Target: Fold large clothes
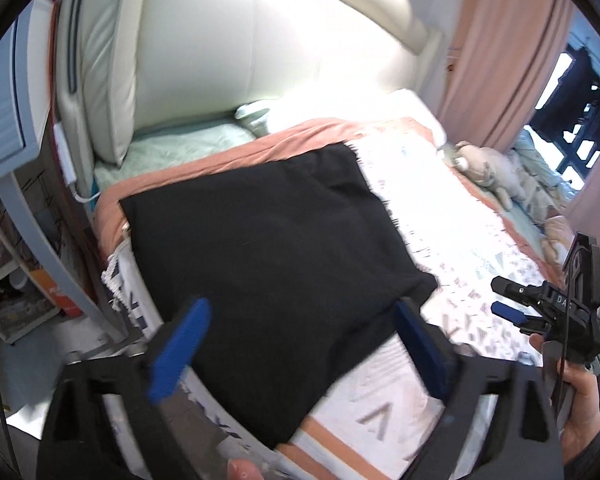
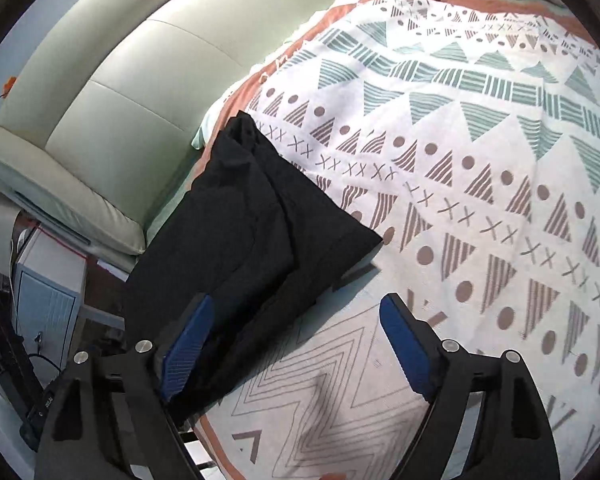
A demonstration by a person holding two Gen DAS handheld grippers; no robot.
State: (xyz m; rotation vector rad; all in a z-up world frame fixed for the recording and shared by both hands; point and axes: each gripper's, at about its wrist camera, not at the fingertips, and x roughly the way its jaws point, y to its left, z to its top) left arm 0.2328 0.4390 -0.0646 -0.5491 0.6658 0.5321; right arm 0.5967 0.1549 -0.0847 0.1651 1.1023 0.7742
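A black garment (image 1: 268, 248) lies folded in a rough rectangle on the patterned bedspread (image 1: 452, 240), near the bed's left edge. It also shows in the right wrist view (image 2: 256, 240), with layered folds. My left gripper (image 1: 300, 320) is open above the garment's near end, holding nothing. My right gripper (image 2: 296, 316) is open, hovering over the garment's near corner and the bedspread (image 2: 460, 160). The right gripper also shows in the left wrist view (image 1: 500, 300), to the right of the garment, held by a hand.
A cream padded headboard (image 1: 240, 60) stands behind the bed. A stuffed toy (image 1: 488, 168) lies at the far right by pink curtains (image 1: 500, 60). A white shelf unit (image 1: 16, 200) with clutter stands left of the bed.
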